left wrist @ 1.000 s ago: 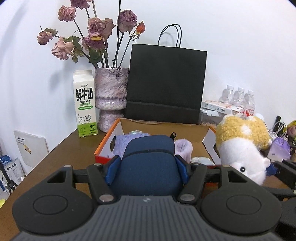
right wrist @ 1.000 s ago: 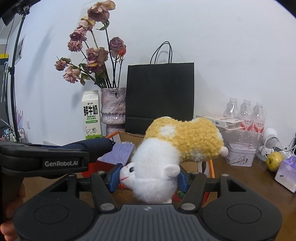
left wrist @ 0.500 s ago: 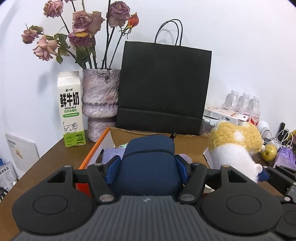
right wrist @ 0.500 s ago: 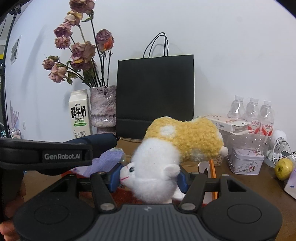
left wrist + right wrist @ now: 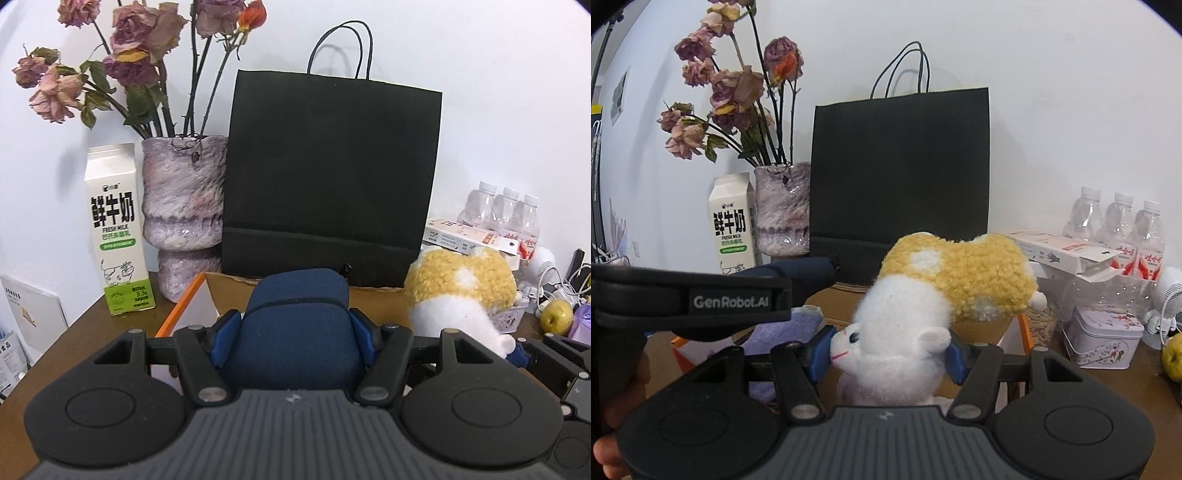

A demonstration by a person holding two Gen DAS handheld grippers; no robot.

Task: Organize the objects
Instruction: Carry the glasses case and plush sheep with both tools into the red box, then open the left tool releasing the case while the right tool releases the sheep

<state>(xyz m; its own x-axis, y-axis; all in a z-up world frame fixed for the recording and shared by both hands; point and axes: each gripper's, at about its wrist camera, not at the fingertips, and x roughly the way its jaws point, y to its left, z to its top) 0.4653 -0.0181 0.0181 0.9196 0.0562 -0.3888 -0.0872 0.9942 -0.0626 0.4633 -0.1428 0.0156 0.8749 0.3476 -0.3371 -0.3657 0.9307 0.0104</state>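
My left gripper (image 5: 293, 341) is shut on a navy blue zip pouch (image 5: 295, 325), held above the near edge of an open cardboard box (image 5: 229, 291) with orange and white flaps. My right gripper (image 5: 886, 350) is shut on a yellow and white plush toy (image 5: 945, 284), gripped at its white head, with the yellow body sticking out to the right above the box (image 5: 846, 295). In the right wrist view the left gripper's body and the pouch (image 5: 801, 271) reach in from the left. The plush (image 5: 461, 295) also shows at the right of the left wrist view. A purple cloth (image 5: 786, 328) lies in the box.
Behind the box stand a black paper bag (image 5: 332, 173), a purple vase (image 5: 184, 214) of dried roses and a milk carton (image 5: 116, 229). At the right are water bottles (image 5: 1119, 225), a flat white box (image 5: 1060, 251), a small tin (image 5: 1102, 336) and a green apple (image 5: 556, 316). A hand (image 5: 613, 439) grips the left tool.
Both grippers have moved forward toward the box and the black bag, each carrying its object. The bag, vase and carton look larger and the box interior has dropped out of the left view.
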